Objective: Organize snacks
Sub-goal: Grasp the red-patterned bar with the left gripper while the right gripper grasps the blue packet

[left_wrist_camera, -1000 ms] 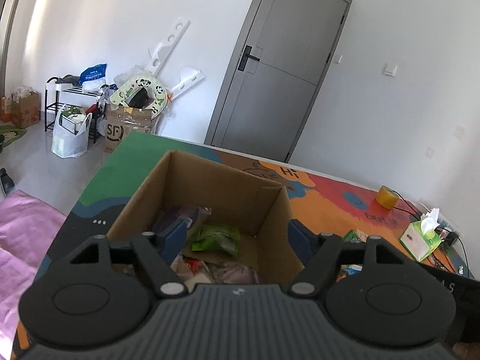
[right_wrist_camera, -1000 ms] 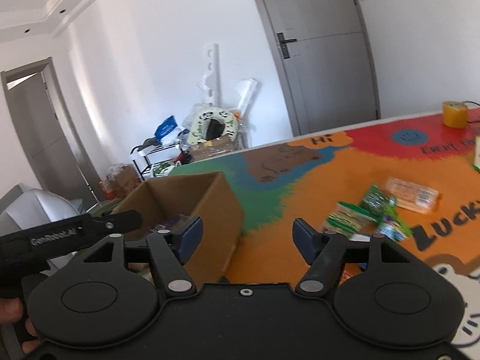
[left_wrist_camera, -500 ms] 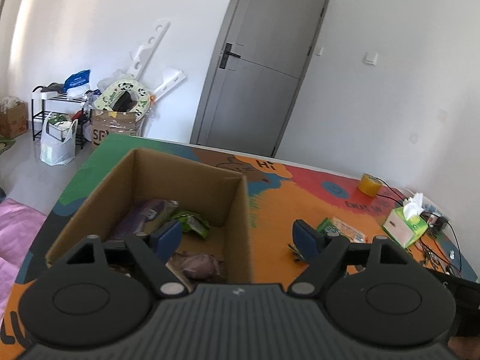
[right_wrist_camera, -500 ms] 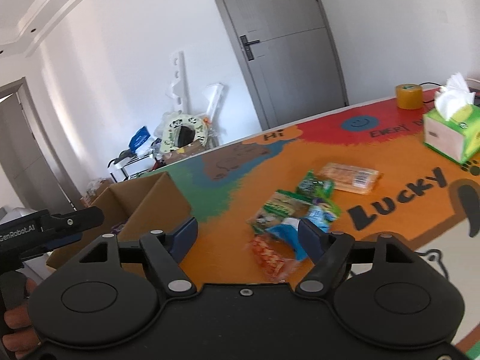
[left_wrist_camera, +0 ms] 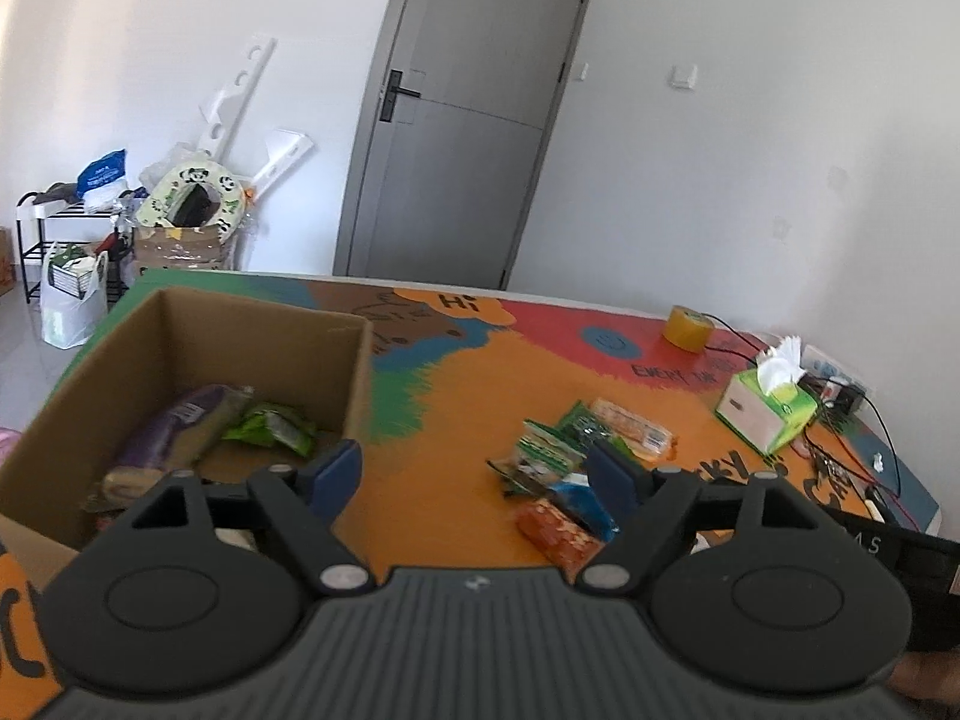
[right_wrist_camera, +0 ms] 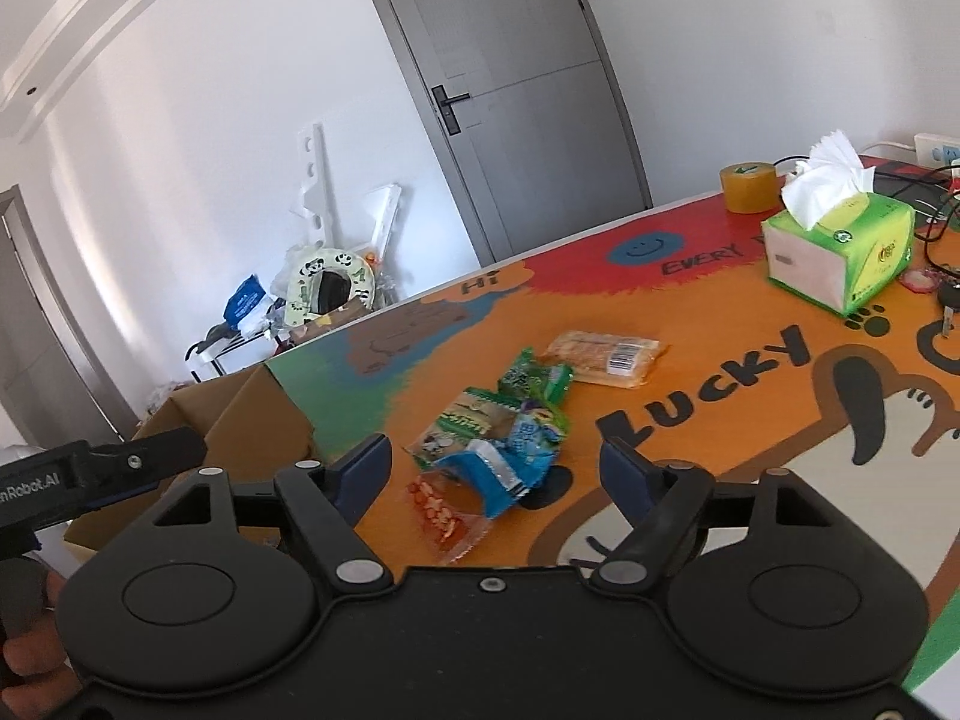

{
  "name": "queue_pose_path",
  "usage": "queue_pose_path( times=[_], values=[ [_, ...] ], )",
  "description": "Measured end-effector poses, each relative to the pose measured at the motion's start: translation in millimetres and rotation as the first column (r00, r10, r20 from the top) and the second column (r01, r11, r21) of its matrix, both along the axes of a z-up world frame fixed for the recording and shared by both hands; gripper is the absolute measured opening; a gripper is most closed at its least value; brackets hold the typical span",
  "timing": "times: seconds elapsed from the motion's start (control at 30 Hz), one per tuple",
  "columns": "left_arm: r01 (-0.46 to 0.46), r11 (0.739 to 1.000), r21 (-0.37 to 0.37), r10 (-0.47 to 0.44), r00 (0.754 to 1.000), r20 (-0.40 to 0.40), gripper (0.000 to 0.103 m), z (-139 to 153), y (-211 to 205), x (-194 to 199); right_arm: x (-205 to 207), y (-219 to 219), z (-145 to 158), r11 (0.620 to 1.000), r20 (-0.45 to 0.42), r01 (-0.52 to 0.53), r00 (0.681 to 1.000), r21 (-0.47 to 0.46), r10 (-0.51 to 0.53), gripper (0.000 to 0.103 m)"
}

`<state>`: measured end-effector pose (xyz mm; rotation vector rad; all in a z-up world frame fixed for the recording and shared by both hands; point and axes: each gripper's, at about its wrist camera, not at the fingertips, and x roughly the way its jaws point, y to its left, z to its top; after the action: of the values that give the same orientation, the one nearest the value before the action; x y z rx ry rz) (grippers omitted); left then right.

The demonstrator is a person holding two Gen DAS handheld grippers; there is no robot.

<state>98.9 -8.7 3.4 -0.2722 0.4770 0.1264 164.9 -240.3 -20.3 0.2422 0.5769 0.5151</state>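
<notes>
— Colourful tabletop (right_wrist_camera: pixel 690 396): where are the snacks?
— Loose snack packets (right_wrist_camera: pixel 498 420) lie beside the cardboard box (left_wrist_camera: pixel 180 360). Both my grippers, left gripper (left_wrist_camera: pixel 474 471) and right gripper (right_wrist_camera: pixel 495 465), hang released and empty. Next I'd pinch the orange packet (right_wrist_camera: pixel 444 516).

A: Cardboard box (left_wrist_camera: pixel 354 360) — near wall hidden behind the left gripper (left_wrist_camera: pixel 474 471); packets at the bottom partly covered.
B: In the right view the box (right_wrist_camera: pixel 240 414) is half hidden by the other gripper's finger.
A: Snack pile (right_wrist_camera: pixel 498 438) — print too small to read.
B: Hand (right_wrist_camera: pixel 27 630) cut off at the frame's left edge.
</notes>
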Motion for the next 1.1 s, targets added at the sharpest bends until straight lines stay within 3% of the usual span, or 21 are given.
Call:
queue_pose_path(
  times=[0.3, 0.47, 0.63, 0.73, 0.8, 1.1],
  values=[
    [0.014, 1.000, -0.003, -0.014, 1.000, -0.011, 0.081, -13.7, -19.8, 16.5, 7.8, -5.0, -11.2, 1.000, -0.024, -0.018, 1.000, 0.017, 0.019, 0.053],
    [-0.004, 1.000, 0.004, 0.005, 0.999, -0.044, 0.078, -24.7, -24.9, 29.1, 15.8, -6.3, -19.2, 0.999, -0.037, -0.025, 0.999, 0.027, 0.026, 0.053],
    [-0.048, 0.998, 0.039, 0.050, 0.998, -0.032, 0.073, -24.6, -31.3, 37.3, 23.3, -9.8, -24.9, 0.999, -0.049, -0.035, 0.998, 0.032, 0.036, 0.051],
    [-0.037, 0.999, 0.036, 0.037, 0.999, -0.022, 0.070, -19.6, -36.5, 38.0, 29.2, -13.9, -26.5, 0.999, -0.055, -0.035, 0.998, 0.042, 0.037, 0.051],
    [-0.024, 0.997, 0.076, 0.024, 1.000, -0.006, 0.070, -17.7, -45.5, 39.6, 33.0, -16.3, -28.4, 0.998, -0.058, -0.033, 0.998, 0.054, 0.037, 0.051],
    [0.011, 0.999, 0.043, -0.006, 0.994, -0.105, 0.056, -44.4, -61.5, 69.3, 44.1, -20.0, -41.6, 0.995, -0.082, -0.057, 0.995, 0.079, 0.064, 0.046]
  ],
)
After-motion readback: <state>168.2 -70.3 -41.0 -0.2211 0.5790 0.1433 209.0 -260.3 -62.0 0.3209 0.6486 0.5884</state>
